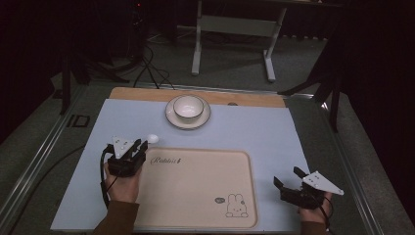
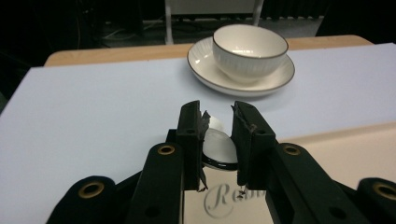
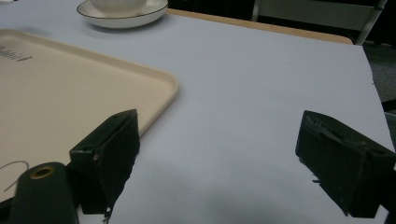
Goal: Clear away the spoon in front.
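The left tool (image 2: 218,135) grips a white spoon (image 2: 218,144) between its jaws, over the tray's (image 1: 195,196) far-left corner.

Tray (image 1: 195,186) beige — white rabbit drawing, dark script lettering. Spoon (image 2: 218,144) white, dark-edged. Bowl (image 1: 188,106) and saucer (image 1: 172,117) cream, dark rims — bowl ribbed. Mat (image 1: 264,132) pale lavender-blue.

The room is dim — the floor and far background sink into near black, while the pale blue mat (image 1: 254,132) takes soft, even light from above. Shadows are faint, and there is little glare. The high view is grainy; in both gripper views the near jaws blur — the far edge stays fairly sharp.
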Available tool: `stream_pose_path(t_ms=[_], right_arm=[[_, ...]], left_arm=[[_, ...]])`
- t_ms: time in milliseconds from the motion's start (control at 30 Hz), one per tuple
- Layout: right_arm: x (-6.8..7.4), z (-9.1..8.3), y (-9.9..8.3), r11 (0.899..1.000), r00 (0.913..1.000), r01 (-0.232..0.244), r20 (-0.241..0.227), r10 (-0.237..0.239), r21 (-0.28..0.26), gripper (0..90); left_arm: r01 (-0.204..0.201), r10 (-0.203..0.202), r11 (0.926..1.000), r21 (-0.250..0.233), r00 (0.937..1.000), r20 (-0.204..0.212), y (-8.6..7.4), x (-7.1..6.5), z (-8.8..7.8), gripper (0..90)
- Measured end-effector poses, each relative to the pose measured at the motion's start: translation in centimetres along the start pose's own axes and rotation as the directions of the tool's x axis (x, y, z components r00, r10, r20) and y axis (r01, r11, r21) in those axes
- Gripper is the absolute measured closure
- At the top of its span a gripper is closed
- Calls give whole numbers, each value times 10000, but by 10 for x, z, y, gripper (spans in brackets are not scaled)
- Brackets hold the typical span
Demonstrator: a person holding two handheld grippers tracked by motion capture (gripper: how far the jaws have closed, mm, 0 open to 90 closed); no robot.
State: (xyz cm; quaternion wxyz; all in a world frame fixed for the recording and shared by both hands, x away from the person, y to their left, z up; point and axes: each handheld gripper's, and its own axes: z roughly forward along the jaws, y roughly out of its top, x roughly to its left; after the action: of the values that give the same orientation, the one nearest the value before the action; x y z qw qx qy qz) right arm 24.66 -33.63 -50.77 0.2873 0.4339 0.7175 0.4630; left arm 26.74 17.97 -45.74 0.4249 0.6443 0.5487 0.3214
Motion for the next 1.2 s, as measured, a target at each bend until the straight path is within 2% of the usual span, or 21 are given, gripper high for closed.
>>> stream_pose_path(t_ms=[233, 300, 400, 533, 700, 1100, 1200], right_arm=[[0, 0, 0, 10000, 10000, 11, 9, -11, 28, 134], [0, 0, 0, 10000, 10000, 16, 9, -16, 16, 134], [0, -1, 0, 10000, 10000, -18, 10, 18, -4, 134], [-1, -1, 0, 10000, 10000, -16, 18, 16, -26, 135], [0, -1, 0, 10000, 10000, -23, 37, 23, -29, 135], [0, -1, 0, 10000, 10000, -1, 50, 1, -36, 134], [1, -1, 0, 10000, 10000, 8, 51, -8, -30, 135]], left_arm=[[178, -176, 9997, 177, 9998, -66, -14, 1, -3, 738], [154, -153, 9997, 201, 9999, -57, -18, -1, -5, 737], [-100, 104, 9996, 275, 9998, -145, -26, -4, -8, 737], [-43, 48, 9993, 384, 9999, -120, -32, -4, -8, 736], [-371, 381, 9974, 620, 9991, -158, -38, -8, -6, 735], [-455, 488, 9932, 1072, 9984, -287, -53, -14, -7, 719], [-348, 385, 9931, 1120, 9988, -316, -56, -13, -7, 708]])
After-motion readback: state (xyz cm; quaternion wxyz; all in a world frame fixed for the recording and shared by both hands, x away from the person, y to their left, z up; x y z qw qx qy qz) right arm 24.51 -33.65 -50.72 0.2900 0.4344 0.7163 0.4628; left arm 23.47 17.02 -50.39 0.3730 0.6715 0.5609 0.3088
